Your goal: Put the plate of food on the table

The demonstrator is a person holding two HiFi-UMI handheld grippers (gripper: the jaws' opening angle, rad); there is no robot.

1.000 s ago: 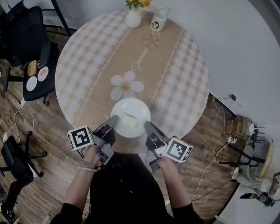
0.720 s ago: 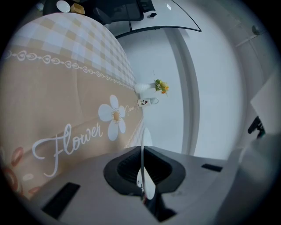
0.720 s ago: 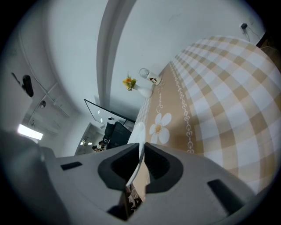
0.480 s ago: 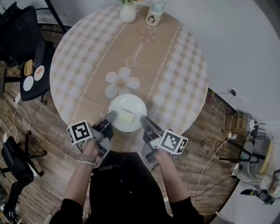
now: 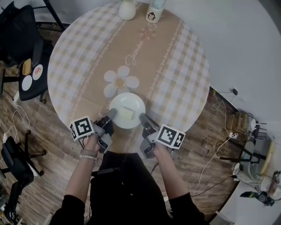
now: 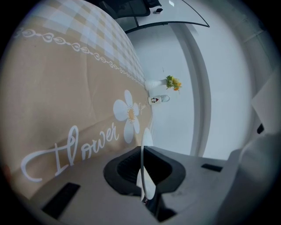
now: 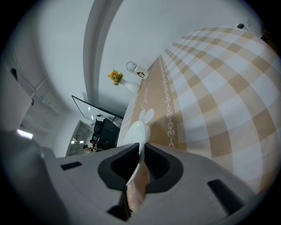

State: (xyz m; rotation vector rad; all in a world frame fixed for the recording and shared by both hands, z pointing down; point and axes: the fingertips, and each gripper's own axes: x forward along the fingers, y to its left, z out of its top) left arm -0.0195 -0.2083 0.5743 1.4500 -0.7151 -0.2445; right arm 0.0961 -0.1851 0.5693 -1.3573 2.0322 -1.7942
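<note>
My left gripper [image 5: 111, 114] and right gripper [image 5: 143, 117] each clamp narrowly on opposite rims of the plate [image 5: 131, 100], low in the centre of the frame at the table [image 5: 175, 66] edge. I should lower both sides level, then release together. The plate carries one pale food block [image 5: 126, 114]. The vase [image 5: 127, 9] at the top edge holds yellow flowers [image 6: 174, 82].

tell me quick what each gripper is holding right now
left gripper: closed on the left rim of the plate
right gripper: closed on the plate, right rim
</note>
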